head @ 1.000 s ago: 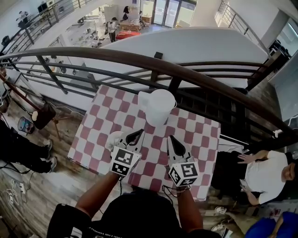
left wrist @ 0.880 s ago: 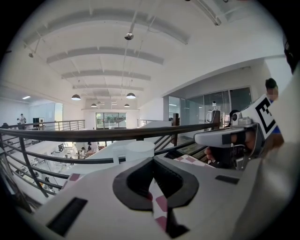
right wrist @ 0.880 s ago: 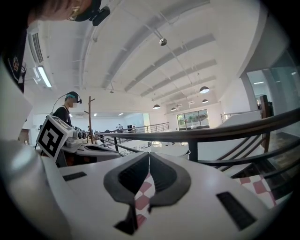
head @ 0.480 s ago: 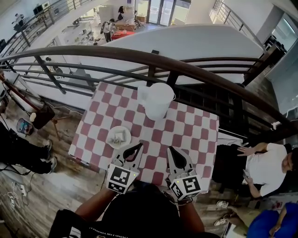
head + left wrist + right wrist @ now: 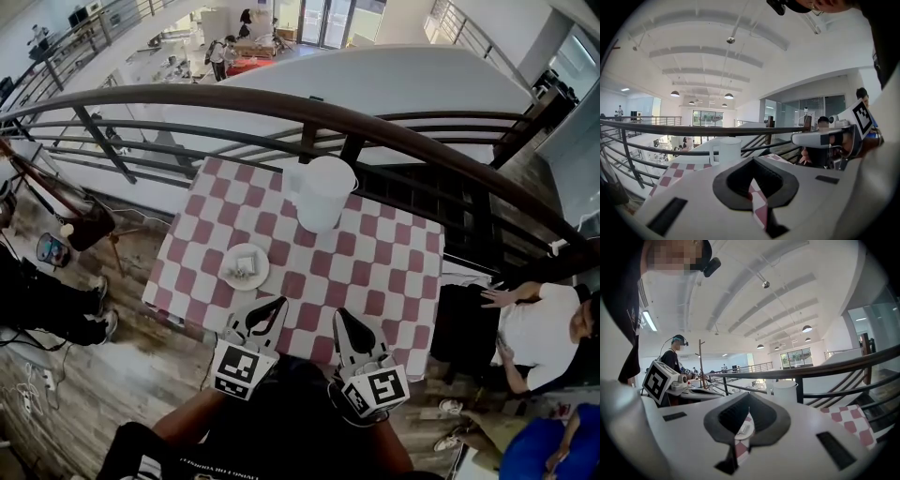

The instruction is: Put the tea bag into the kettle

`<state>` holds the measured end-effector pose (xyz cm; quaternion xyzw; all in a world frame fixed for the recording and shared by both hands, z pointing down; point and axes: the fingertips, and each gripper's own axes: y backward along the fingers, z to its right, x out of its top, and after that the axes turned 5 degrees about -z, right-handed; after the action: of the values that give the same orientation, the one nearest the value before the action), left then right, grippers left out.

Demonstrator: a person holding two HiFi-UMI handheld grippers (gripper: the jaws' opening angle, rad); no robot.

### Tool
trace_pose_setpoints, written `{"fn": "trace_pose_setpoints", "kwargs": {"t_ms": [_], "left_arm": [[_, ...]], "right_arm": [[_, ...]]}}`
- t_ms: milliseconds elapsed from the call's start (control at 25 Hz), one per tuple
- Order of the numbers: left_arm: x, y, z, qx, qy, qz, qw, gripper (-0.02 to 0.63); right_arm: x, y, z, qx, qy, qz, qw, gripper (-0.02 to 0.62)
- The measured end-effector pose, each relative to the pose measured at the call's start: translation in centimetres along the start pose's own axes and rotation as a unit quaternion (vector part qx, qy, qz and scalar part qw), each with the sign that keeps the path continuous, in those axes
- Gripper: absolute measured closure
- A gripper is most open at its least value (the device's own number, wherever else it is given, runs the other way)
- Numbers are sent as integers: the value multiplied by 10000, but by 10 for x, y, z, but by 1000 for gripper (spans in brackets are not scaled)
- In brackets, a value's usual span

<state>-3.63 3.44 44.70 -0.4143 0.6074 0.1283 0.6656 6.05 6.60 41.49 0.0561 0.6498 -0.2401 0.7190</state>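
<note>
A red-and-white checked surface [image 5: 375, 272] stands against a dark curved railing [image 5: 281, 101] on a wood-plank floor [image 5: 56, 375]. Pendant lamps [image 5: 675, 93] hang from the white ribbed ceiling [image 5: 740, 47].

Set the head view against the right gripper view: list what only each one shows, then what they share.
Only the head view: the whole checked table from above, the seated person in a white shirt, and the right gripper from outside.
Only the right gripper view: the ceiling with its hanging lamps.
Both: the white kettle, the railing, the left gripper, and the small plate, which the gripper view shows only through the opening in its shut jaws.
</note>
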Motion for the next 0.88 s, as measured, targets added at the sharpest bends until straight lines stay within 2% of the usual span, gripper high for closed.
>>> {"fn": "trace_pose_setpoints", "kwargs": {"t_ms": [520, 880], "left_arm": [[7, 19, 15, -113, -97, 122, 9998, 607], [13, 25, 14, -57, -119, 153, 9998, 607]], "right_arm": [[6, 14, -21, 85, 101, 59, 9999, 580], [10, 15, -25, 141, 138, 119, 9997, 580]]}}
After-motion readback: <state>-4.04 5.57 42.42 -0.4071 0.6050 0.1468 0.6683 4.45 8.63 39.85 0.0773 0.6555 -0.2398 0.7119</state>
